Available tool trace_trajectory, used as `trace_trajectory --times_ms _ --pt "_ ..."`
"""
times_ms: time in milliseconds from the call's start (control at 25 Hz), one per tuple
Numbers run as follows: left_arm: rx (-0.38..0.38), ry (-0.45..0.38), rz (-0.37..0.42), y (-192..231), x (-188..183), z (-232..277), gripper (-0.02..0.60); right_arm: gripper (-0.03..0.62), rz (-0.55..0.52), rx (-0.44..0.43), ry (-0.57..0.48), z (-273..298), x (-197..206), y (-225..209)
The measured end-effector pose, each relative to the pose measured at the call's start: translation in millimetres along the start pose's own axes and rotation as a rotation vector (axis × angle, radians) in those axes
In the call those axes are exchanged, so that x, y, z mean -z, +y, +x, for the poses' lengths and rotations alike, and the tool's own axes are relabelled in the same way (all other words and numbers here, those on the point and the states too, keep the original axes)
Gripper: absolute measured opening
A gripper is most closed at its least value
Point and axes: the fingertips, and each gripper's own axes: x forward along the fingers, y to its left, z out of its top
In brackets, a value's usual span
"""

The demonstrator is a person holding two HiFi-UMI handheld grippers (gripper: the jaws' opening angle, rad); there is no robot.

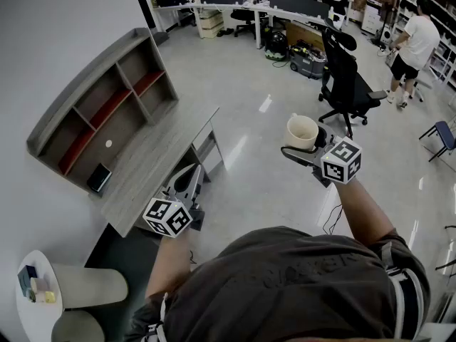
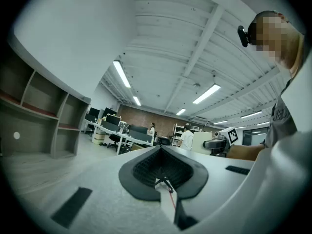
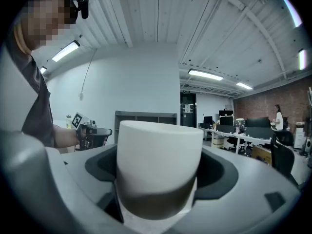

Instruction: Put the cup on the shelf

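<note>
**Right claw.** The right claw (image 1: 302,150) is spread wide, with both jaws closed against the lower body of the cup (image 1: 301,131). In the right gripper view the cup (image 3: 159,155) fills the gap between the jaws of the right claw (image 3: 159,182). It stands upright with its rim level.

**Cup position.** The cup is held in the air above the floor, with its open mouth up. It is to the right of the desk (image 1: 160,164) and well apart from the shelf (image 1: 107,100).

**Left claw.** The left claw (image 1: 188,182) hangs at the near right edge of the desk. In the left gripper view the jaws of the left claw (image 2: 163,172) are together, with nothing between them.

**Shelf and desk.** The shelf stands on the far left side of the desk, against the wall. Its compartments are open toward the person. A small dark object (image 1: 99,178) lies on the desk just in front of the shelf's near end.

**Surroundings.** A black office chair (image 1: 346,85) stands on the floor beyond the cup. A person in a white shirt (image 1: 414,45) stands at the far right.
</note>
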Motion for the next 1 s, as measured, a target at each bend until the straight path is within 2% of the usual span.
trace_trajectory --times_ms 520,1000 --pt "-0.011 -0.006 0.006 -11 1 19 -0.002 0.443 0.006 -0.017 -0.003 -8 2 -17" --pt "-0.047 -0.026 0.015 -57 8 51 -0.002 0.445 -0.013 -0.065 -0.005 -43 1 -46"
